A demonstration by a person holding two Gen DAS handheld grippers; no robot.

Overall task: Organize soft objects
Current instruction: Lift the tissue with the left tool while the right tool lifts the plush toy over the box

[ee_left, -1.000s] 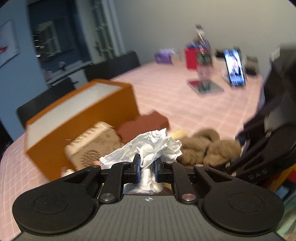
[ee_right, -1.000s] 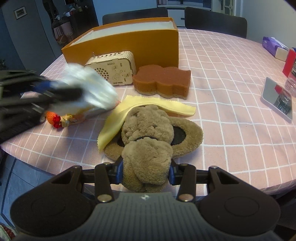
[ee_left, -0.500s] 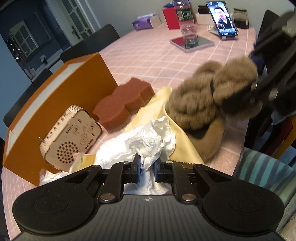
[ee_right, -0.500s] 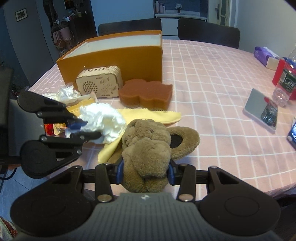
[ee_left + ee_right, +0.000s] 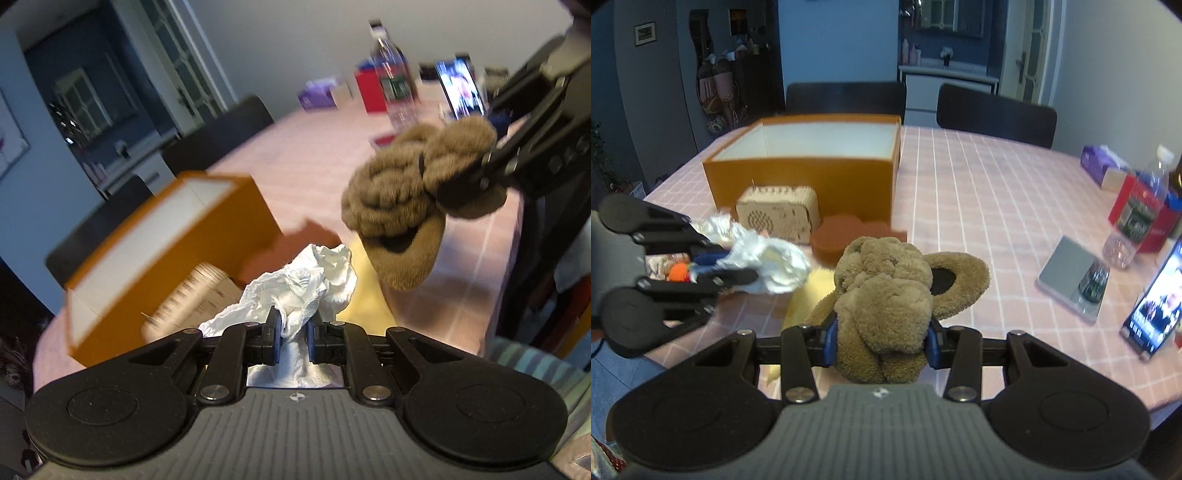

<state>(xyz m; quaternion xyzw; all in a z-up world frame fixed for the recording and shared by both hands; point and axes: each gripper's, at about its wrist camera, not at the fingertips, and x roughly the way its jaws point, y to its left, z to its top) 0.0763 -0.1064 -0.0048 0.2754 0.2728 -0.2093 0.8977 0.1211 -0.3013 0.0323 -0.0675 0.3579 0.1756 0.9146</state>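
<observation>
My left gripper (image 5: pixel 293 339) is shut on a crumpled white tissue (image 5: pixel 303 288), held above the table's near edge; the right wrist view shows the same gripper (image 5: pixel 738 266) and tissue (image 5: pixel 772 266) at the left. My right gripper (image 5: pixel 881 341) is shut on a pair of furry brown slippers (image 5: pixel 886 295), lifted off the table; from the left wrist they hang high at the right (image 5: pixel 410 206). An open orange box (image 5: pixel 812 162) with a white inside stands behind them. A brown sponge (image 5: pixel 846 236) and a yellow cloth (image 5: pixel 809 295) lie on the table in front of the box.
A wooden radio (image 5: pixel 775 218) stands against the box front. More white tissue (image 5: pixel 713 225) and an orange-topped item (image 5: pixel 679 273) lie at the left. At the right stand a water bottle (image 5: pixel 1141 206), a red box (image 5: pixel 1137 210), a mirror tile (image 5: pixel 1071 277), a phone (image 5: pixel 1156 310) and a purple tissue pack (image 5: pixel 1102 166). Dark chairs (image 5: pixel 993 114) line the far side.
The right gripper has raised the slippers off the table. The left gripper swung the tissue down and back up, keeping its hold; the box now shows its open top.
</observation>
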